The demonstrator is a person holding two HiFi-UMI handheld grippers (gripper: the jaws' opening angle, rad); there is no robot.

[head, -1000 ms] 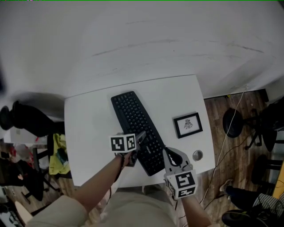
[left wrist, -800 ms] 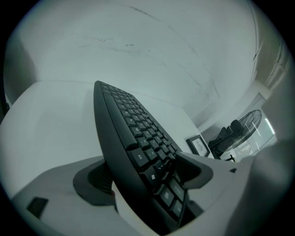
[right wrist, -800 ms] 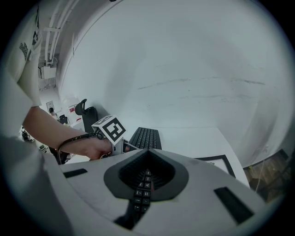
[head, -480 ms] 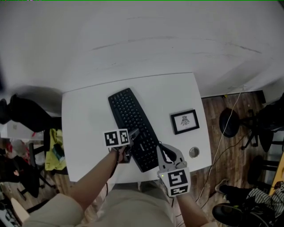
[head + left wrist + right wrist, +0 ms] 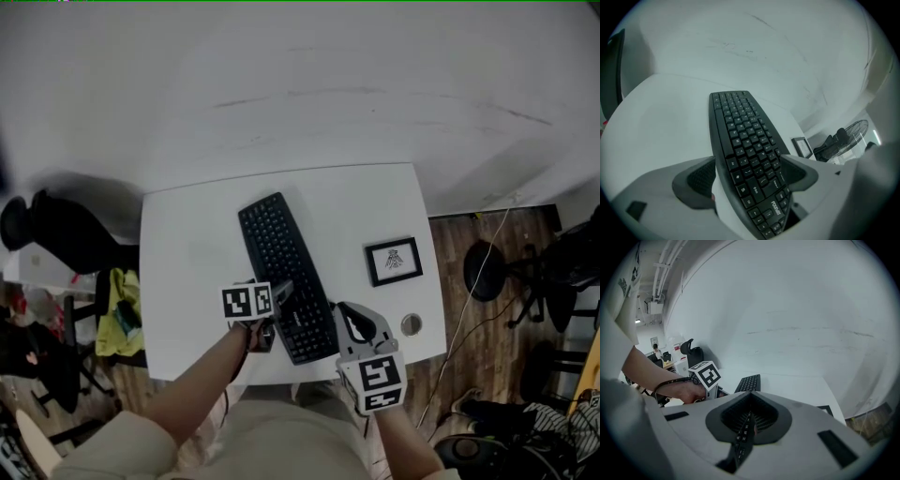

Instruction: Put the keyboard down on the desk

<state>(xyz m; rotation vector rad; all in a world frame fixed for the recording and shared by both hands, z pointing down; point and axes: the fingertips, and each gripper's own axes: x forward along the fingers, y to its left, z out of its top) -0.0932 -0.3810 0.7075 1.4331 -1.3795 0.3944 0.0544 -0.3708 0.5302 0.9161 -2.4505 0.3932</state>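
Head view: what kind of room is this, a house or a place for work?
Probably an office or workroom: there is a white desk with a black keyboard, and a black office chair stands by more desks further back.

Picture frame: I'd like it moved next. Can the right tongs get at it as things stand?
Probably not yet: the right tongs are clamped on the keyboard. Once they let go, only bare desk lies between them and the picture frame, so the way looks free.
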